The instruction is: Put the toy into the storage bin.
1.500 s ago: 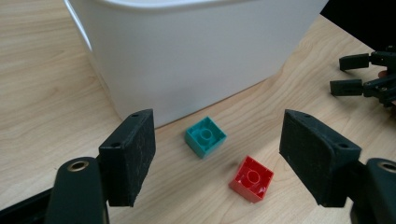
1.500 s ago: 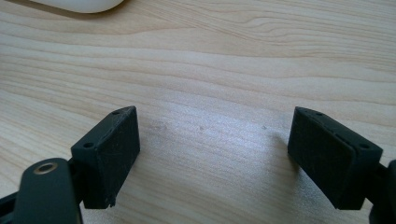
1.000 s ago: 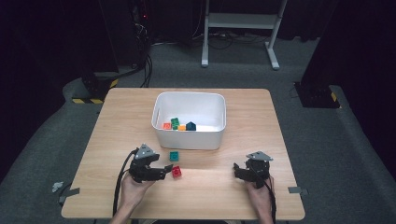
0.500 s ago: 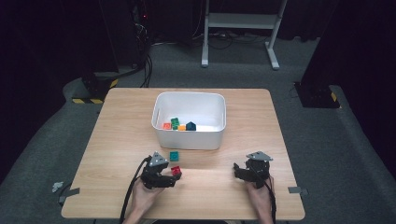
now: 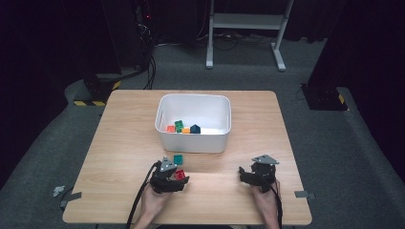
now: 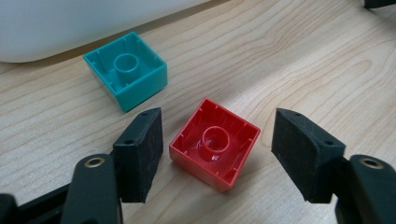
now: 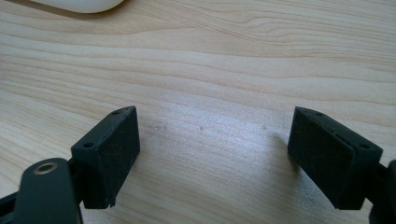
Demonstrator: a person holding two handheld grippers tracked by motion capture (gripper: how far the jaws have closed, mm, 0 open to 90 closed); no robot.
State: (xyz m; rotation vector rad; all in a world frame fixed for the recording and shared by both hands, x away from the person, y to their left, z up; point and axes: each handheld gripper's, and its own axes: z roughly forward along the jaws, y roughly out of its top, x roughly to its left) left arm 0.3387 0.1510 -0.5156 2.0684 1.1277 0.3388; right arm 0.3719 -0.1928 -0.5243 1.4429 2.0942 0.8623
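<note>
Left gripper [image 6: 217, 154] sat low over the wooden desk [image 5: 124, 143] with its jaws spread apart, one on either side of the small red plastic building block [image 6: 215, 143], neither pad quite touching it as far as I could tell. That block lay upside down on the wood, its hollow underside and round inner tube facing up. Just beyond it, a little to one side, lay a teal plastic building block [image 6: 127, 69], also upside down, apart from the red one and close against the near wall of the white plastic bin [image 5: 193, 138]. From the high view the left gripper [image 5: 177, 180] and the red block [image 5: 181, 174] were at the front of the desk, the teal one [image 5: 178, 158] between them and the bin. Inside the bin lay several more blocks: orange, green and a dark blue one. Nothing stood between the open jaws and the red block. Well off to the side, the right gripper [image 7: 212, 156] rested with its jaws wide apart over bare wood.
</note>
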